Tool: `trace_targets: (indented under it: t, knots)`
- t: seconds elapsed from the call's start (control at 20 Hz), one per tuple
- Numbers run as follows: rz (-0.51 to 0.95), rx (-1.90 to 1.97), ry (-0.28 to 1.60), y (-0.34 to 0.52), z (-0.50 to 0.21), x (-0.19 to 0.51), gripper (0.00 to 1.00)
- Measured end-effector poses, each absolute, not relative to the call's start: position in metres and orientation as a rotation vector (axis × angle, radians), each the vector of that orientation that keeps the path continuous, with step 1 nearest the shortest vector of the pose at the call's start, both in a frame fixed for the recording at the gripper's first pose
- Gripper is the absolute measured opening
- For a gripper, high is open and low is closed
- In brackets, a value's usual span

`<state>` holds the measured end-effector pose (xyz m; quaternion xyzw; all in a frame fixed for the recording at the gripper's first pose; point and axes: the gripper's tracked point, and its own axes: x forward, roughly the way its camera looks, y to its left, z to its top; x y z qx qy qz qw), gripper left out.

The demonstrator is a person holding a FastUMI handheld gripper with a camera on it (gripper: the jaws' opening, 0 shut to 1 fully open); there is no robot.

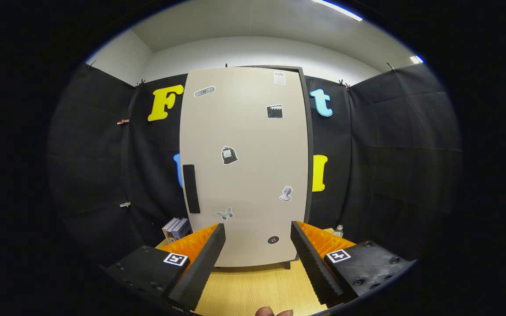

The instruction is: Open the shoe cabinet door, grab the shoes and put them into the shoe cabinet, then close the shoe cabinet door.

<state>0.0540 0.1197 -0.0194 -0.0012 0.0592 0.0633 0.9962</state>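
Closed shoe cabinet (244, 166) on a pale wooden worktop (253, 289), claw (257, 232) open before it.

The cabinet stands upright at twelve o'clock from the claw, one beige door shut, one dark vertical handle (191, 188) at its ten o'clock side, six stickers scattered on the door. Black cloth walls the booth; white ceiling with two light strips above. A few books (176, 229) stand at the cabinet's seven o'clock, one small bottle (339, 230) at its five o'clock. The spread fingers grip nothing.
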Motion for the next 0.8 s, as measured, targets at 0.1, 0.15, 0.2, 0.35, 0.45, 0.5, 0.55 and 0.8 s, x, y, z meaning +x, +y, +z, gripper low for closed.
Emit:
trace_targets:
  t: [0.1,0.15,0.2,0.35,0.45,0.5,0.55,0.8]
  knots:
    - [0.129,0.001,0.120,0.1198,-0.0191,0.0539,0.98]
    - [0.131,0.006,0.120,0.1208,-0.0186,0.0534,0.98]
    - [0.131,0.008,0.122,0.1202,-0.0187,0.0534,0.98]
    - [0.127,0.003,0.118,0.1182,-0.0182,0.0538,0.98]
    - [0.125,0.003,0.117,0.1183,-0.0185,0.0535,0.98]
    - [0.124,0.003,0.117,0.1180,-0.0185,0.0535,0.98]
    - [0.125,0.003,0.117,0.1183,-0.0190,0.0539,0.98]
    - [0.123,0.001,0.116,0.1172,-0.0188,0.0532,0.98]
